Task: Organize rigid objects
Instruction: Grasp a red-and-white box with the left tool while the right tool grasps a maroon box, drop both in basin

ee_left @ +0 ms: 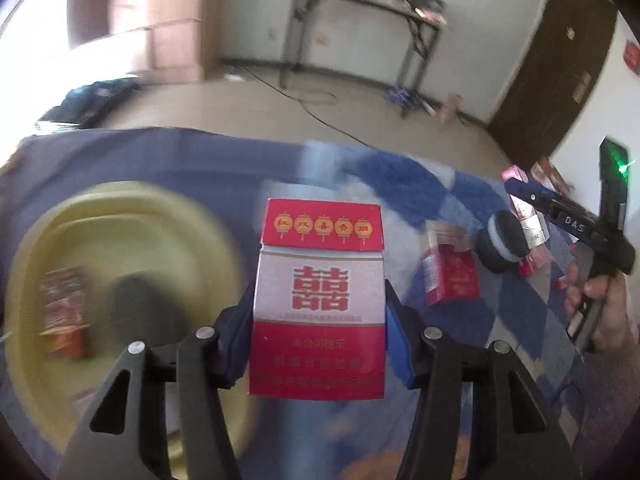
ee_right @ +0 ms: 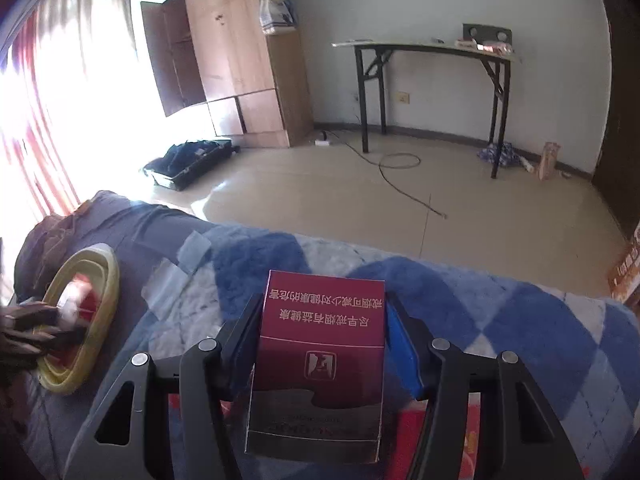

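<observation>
My left gripper [ee_left: 318,320] is shut on a red and white cigarette pack [ee_left: 320,280], held upright above the blanket. Left of it lies a yellow basin [ee_left: 36,240], blurred, with another red pack [ee_left: 64,312] and a dark round thing [ee_left: 136,304] inside. My right gripper [ee_right: 320,320] is shut on a dark red pack [ee_right: 324,344], printed side up, over the checked blanket [ee_right: 520,320]. In the right wrist view, the yellow basin [ee_right: 106,276] sits far left with a hand [ee_right: 28,332] over it. More red packs [ee_left: 452,276] lie on the blanket to the right.
A black and grey round object [ee_left: 502,246] rests beside the loose packs. The blanket's far edge drops to a tiled floor with a cable [ee_right: 400,184], a folding table [ee_right: 432,52], a wardrobe [ee_right: 232,60] and an open black suitcase [ee_right: 188,160].
</observation>
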`<state>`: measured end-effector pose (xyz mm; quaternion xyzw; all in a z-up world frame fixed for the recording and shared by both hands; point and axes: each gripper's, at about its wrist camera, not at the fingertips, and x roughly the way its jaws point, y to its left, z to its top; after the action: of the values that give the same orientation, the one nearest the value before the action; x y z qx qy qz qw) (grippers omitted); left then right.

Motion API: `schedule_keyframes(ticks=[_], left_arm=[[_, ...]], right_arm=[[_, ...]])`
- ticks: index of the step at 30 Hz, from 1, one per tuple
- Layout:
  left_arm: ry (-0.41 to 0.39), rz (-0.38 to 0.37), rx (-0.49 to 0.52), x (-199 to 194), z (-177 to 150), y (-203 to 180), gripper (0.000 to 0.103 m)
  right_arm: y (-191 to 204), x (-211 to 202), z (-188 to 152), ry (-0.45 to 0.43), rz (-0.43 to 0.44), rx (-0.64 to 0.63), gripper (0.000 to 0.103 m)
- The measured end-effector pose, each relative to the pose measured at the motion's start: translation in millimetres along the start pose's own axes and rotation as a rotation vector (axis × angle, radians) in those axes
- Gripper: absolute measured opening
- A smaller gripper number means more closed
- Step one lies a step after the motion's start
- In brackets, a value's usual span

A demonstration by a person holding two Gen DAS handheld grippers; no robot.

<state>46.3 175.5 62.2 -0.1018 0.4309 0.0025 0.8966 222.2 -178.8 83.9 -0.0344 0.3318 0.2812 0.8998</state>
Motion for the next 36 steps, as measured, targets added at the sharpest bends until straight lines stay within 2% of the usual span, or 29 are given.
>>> schedule_keyframes(ticks=[4, 7, 8, 13, 16, 19, 23, 26, 27, 28, 29, 30, 31, 32, 34, 36], left_arm=[[-0.052, 0.133, -0.081, -52.0, -17.8, 69.2, 0.057], [-0.047, 0.246, -0.169, -57.8, -25.5, 122.1, 0.057], [-0.031, 0.261, -0.188, -54.0, -26.9, 134.9, 0.057], [0.018, 0.243, -0.236, -14.2, -24.7, 169.1, 0.057], [0.085, 0.252, -0.223, 19.7, -27.4, 174.7, 0.057], [0.121, 0.261, -0.222, 35.8, -31.1, 179.7, 0.057], [0.089, 0.236, -0.266, 30.5, -32.1, 189.3, 0.058], [0.095, 0.23, -0.252, 29.0, -35.9, 188.1, 0.06], [0.085, 0.222, -0.261, 25.0, -37.7, 188.1, 0.064], [0.062, 0.216, -0.278, 19.0, -37.8, 187.7, 0.074], [0.033, 0.209, -0.292, 9.5, -37.9, 187.8, 0.08], [-0.011, 0.194, -0.303, -3.4, -37.2, 187.5, 0.09], [-0.061, 0.193, -0.307, -16.0, -35.1, 184.8, 0.1], [-0.104, 0.201, -0.305, -29.2, -32.9, 179.4, 0.103], [-0.155, 0.186, -0.275, -50.5, -26.4, 163.0, 0.103], [-0.18, 0.128, -0.241, -65.2, -20.5, 132.9, 0.103]], right_arm=[[37.4, -1.0, 3.5, -0.001, 0.136, -0.029, 0.057], [99.5, 14.4, 10.1, 0.02, 0.207, -0.145, 0.057], [123.4, 22.1, 12.1, 0.035, 0.241, -0.184, 0.057], [232.7, 64.8, 17.3, 0.127, 0.439, -0.312, 0.057], [287.7, 92.8, 12.7, 0.153, 0.459, -0.438, 0.057], [315.5, 121.4, 6.3, 0.21, 0.488, -0.486, 0.057], [323.5, 152.8, 3.8, 0.252, 0.492, -0.493, 0.056], [326.2, 156.8, 3.0, 0.263, 0.525, -0.466, 0.059], [321.8, 156.0, 4.1, 0.268, 0.537, -0.458, 0.065], [318.4, 152.0, 6.2, 0.255, 0.533, -0.446, 0.083], [314.3, 145.5, 11.2, 0.234, 0.541, -0.428, 0.099], [306.3, 135.7, 17.2, 0.203, 0.556, -0.4, 0.103], [293.8, 121.0, 24.9, 0.164, 0.565, -0.359, 0.103], [285.4, 109.3, 30.1, 0.143, 0.564, -0.33, 0.103], [248.1, 72.3, 37.5, 0.084, 0.527, -0.259, 0.103], [206.7, 39.4, 33.8, 0.056, 0.474, -0.204, 0.103]])
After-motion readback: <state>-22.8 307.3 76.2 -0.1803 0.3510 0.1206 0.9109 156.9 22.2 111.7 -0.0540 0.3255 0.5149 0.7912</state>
